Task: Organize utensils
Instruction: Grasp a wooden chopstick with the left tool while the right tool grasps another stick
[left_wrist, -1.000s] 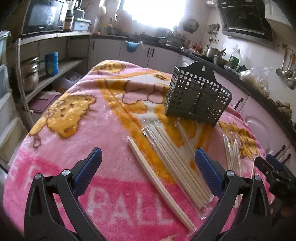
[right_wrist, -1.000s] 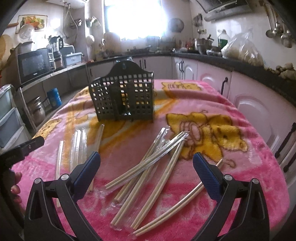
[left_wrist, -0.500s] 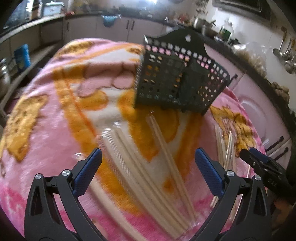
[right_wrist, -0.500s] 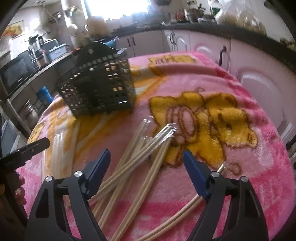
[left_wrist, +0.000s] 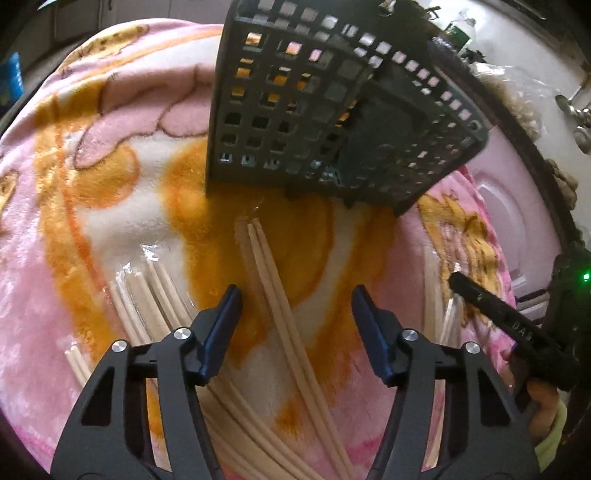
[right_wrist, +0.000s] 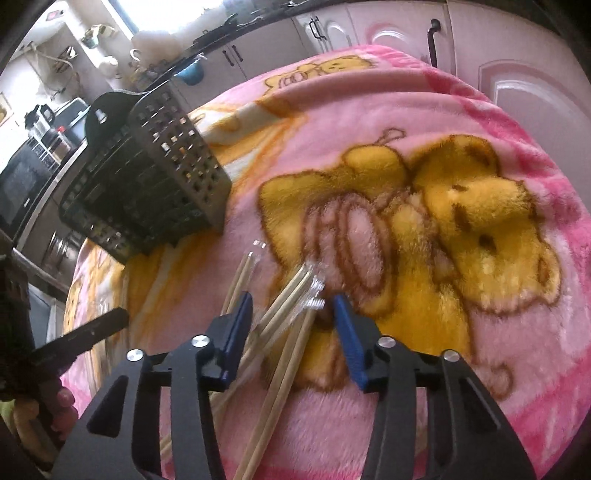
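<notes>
A dark perforated utensil basket (left_wrist: 332, 110) stands on the pink blanket; it also shows in the right wrist view (right_wrist: 147, 184). Wrapped wooden chopsticks lie in front of it. My left gripper (left_wrist: 295, 314) is open, low over one pair of chopsticks (left_wrist: 273, 288) that runs between its jaws. More chopsticks (left_wrist: 147, 295) lie to its left. My right gripper (right_wrist: 291, 328) is open, with a bundle of wrapped chopsticks (right_wrist: 291, 295) between its jaws. The right gripper also shows at the right edge of the left wrist view (left_wrist: 498, 317).
A pink and yellow bear-print blanket (right_wrist: 443, 221) covers the table. Kitchen cabinets (right_wrist: 406, 33) and a counter stand behind. A microwave (right_wrist: 18, 184) sits on shelving at the far left. The left gripper's finger (right_wrist: 81, 336) shows at the left of the right wrist view.
Both grippers have moved forward and down toward the chopsticks. Their jaws have narrowed but stay open. The basket now fills more of the left wrist view.
</notes>
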